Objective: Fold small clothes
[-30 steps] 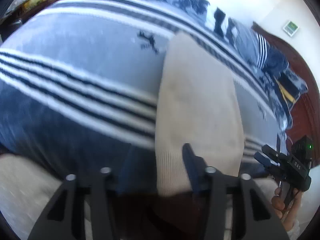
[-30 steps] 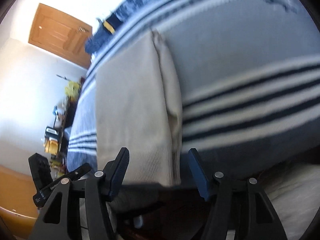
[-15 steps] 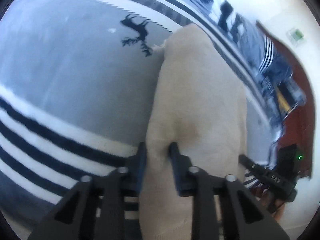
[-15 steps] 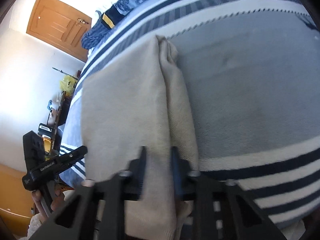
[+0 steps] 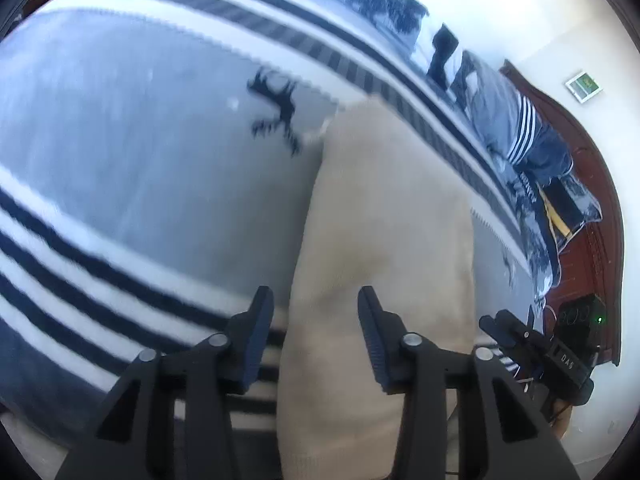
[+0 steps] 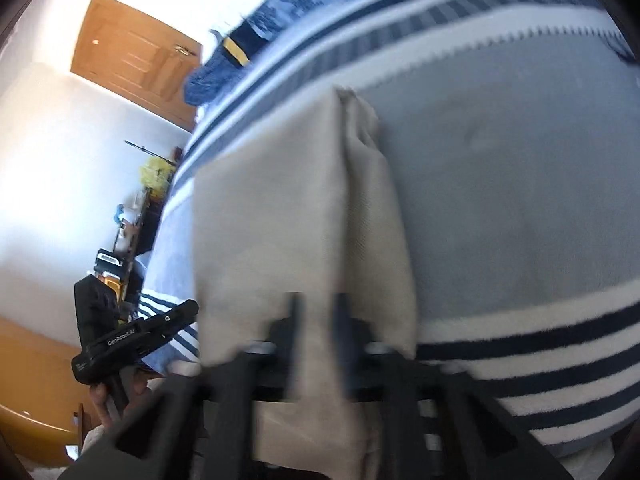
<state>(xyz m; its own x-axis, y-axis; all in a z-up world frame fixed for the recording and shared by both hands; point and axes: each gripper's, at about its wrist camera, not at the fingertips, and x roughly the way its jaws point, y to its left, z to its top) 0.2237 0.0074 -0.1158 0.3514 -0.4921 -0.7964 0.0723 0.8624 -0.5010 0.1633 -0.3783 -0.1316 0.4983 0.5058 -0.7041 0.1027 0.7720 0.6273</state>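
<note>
A beige knit garment (image 5: 384, 240) lies folded lengthwise on a grey blanket with navy and white stripes (image 5: 140, 160). It also shows in the right wrist view (image 6: 280, 208). My left gripper (image 5: 316, 320) is open, its fingers astride the garment's near left edge. My right gripper (image 6: 316, 320) is shut on the garment's near right edge, pinching a fold of cloth. The right gripper shows at the lower right of the left wrist view (image 5: 532, 344), and the left gripper at the lower left of the right wrist view (image 6: 136, 336).
Blue patterned pillows and bedding (image 5: 500, 112) lie at the far end of the bed by a dark wooden headboard (image 5: 600, 220). A wooden door (image 6: 132, 64) and cluttered shelves (image 6: 132, 216) stand beyond the bed's left side.
My left gripper has opened and let go of the garment's edge after pinching it. My right gripper stays shut on its edge. Both grippers sit slightly farther back.
</note>
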